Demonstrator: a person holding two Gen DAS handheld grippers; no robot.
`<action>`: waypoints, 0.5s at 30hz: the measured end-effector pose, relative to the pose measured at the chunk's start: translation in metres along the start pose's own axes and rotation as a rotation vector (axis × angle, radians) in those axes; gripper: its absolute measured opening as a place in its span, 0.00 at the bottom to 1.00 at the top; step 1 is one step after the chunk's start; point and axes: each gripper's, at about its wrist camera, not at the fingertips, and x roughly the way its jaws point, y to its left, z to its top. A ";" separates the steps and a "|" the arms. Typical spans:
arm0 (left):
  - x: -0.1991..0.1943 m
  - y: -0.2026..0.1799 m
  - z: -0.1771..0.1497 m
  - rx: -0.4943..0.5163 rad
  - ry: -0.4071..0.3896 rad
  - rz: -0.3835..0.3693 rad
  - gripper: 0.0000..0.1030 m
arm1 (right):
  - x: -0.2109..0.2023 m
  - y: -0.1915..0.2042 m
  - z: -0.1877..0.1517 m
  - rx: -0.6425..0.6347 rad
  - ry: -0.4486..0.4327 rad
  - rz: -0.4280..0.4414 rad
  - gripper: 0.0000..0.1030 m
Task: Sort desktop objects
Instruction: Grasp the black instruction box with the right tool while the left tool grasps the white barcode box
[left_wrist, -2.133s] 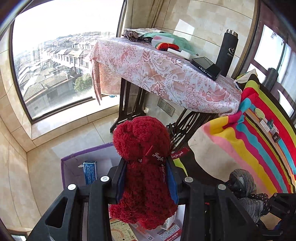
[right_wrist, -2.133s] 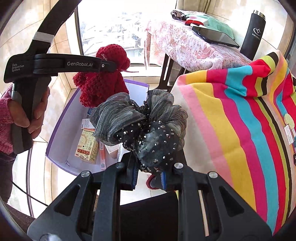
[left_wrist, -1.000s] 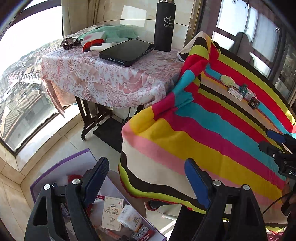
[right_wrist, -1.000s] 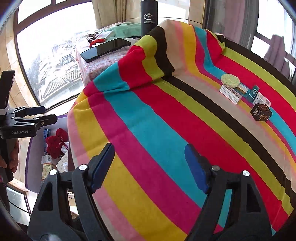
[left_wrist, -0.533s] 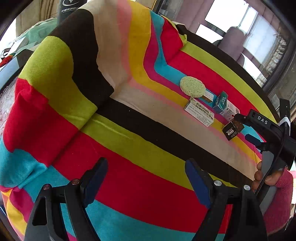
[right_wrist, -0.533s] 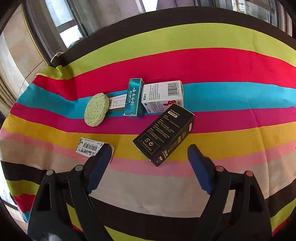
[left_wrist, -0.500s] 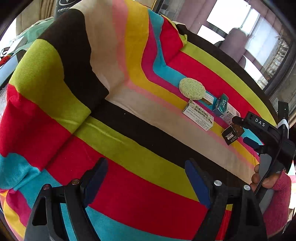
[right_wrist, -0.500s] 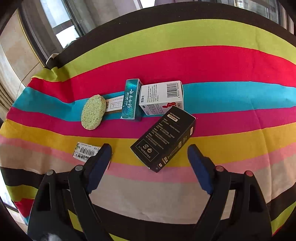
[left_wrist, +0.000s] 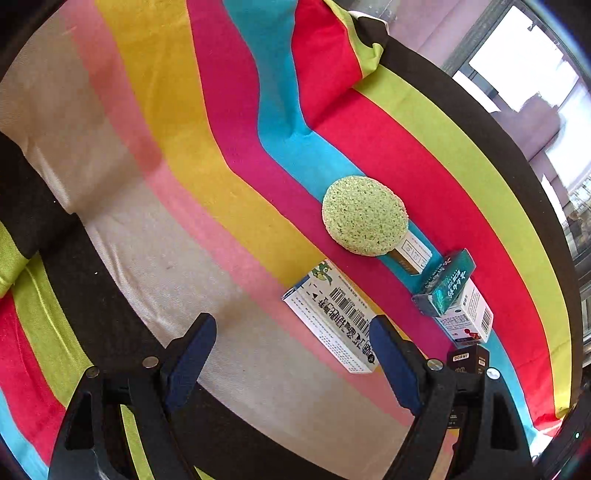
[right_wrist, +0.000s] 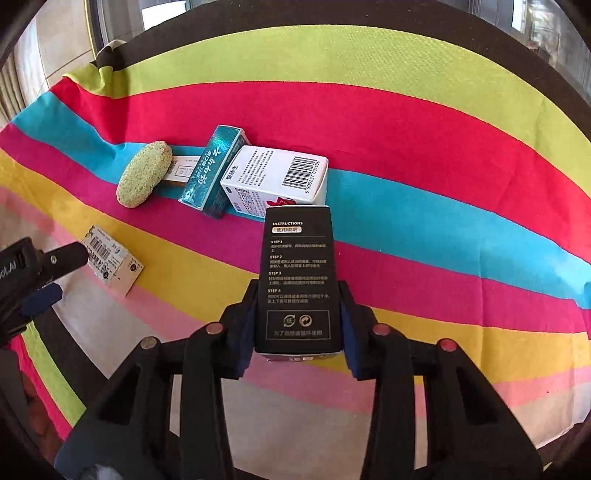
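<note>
A black instruction-printed box (right_wrist: 299, 277) lies lengthwise between the blue pads of my right gripper (right_wrist: 297, 328). Its jaws are closing and the pads touch both long sides of the box. In the left wrist view my left gripper (left_wrist: 291, 343) stands open over the striped cloth (left_wrist: 155, 229). A flat white barcode box (left_wrist: 332, 314) lies just ahead of its right finger, not gripped. Beyond are a green sponge (left_wrist: 365, 216), a teal box (left_wrist: 447, 284) and a white carton (left_wrist: 469, 314). The left gripper (right_wrist: 55, 277) also shows at the right wrist view's left edge.
The sponge (right_wrist: 144, 179) rests on a small white-and-brown box (right_wrist: 181, 171). The teal box (right_wrist: 212, 171) leans on the white carton (right_wrist: 277, 177), just beyond the black box. The striped cloth (right_wrist: 406, 129) is bare to the right. Windows stand behind the table.
The right jaws came in around the black box, which now lies lined up with the fingers. My left gripper swept across the cloth, still open, and now stands at the barcode box.
</note>
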 end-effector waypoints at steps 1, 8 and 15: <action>0.003 -0.005 0.002 -0.016 -0.008 0.027 0.83 | -0.003 -0.004 -0.005 -0.021 -0.005 0.007 0.41; 0.030 -0.030 0.017 -0.047 -0.036 0.230 0.83 | -0.014 -0.026 -0.022 -0.080 -0.012 0.029 0.41; 0.037 -0.045 -0.001 0.198 -0.056 0.311 0.83 | -0.002 -0.039 -0.021 -0.047 -0.016 0.043 0.47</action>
